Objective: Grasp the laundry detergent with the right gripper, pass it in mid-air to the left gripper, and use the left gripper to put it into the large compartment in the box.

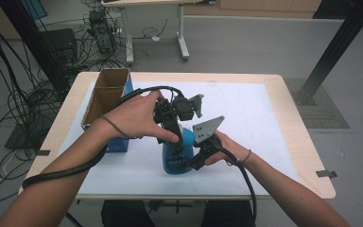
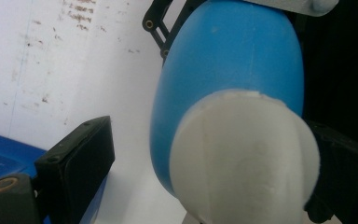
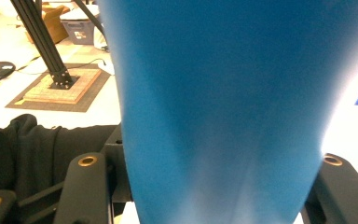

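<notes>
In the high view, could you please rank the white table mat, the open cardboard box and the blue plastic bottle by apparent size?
1. White table mat
2. Open cardboard box
3. Blue plastic bottle, partly hidden by the grippers, so less sure.

A big blue bottle [image 2: 228, 60] with a white cap [image 2: 244, 158] sits very close. One black jaw stands apart from the cap on the left. The white table [image 2: 74, 60] has little marks.

The blue bottle [image 1: 176, 158] bears pale lettering low on its side, too blurred to read. The blue box [image 1: 118, 142] at nine o'clock from it shows no legible print.
</notes>
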The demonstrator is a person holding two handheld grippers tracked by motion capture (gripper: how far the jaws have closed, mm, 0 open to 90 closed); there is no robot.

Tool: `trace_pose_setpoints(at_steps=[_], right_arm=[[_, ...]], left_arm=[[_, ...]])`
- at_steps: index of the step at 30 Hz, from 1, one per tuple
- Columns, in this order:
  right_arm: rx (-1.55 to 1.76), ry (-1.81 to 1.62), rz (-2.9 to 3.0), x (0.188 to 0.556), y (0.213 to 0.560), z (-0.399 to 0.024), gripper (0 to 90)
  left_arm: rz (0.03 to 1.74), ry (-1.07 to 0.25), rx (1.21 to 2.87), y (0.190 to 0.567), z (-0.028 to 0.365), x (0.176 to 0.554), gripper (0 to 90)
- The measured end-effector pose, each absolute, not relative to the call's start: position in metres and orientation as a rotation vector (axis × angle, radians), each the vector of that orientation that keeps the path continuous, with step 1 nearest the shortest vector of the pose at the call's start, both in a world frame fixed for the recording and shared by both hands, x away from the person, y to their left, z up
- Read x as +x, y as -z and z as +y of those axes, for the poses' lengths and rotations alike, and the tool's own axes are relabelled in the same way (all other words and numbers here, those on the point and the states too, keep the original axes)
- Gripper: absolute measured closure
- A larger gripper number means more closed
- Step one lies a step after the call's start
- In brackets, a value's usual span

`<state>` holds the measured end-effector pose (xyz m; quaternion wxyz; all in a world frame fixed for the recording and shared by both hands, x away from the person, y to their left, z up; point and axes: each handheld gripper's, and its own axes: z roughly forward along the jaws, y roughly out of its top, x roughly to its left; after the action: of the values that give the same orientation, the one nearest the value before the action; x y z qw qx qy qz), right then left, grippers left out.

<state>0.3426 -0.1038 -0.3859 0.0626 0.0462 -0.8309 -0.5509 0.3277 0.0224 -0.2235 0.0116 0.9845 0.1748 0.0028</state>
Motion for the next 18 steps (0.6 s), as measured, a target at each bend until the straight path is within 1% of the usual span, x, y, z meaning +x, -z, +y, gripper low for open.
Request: trace_pose_setpoints(at_steps=[18], right_arm=[[0.148,1.663,-2.515,0.3417,0.3850,-0.1031,41.6]], left_arm=[[0.524,-0.004,3.081,0.2226,0.0191,0.3249,8.2]])
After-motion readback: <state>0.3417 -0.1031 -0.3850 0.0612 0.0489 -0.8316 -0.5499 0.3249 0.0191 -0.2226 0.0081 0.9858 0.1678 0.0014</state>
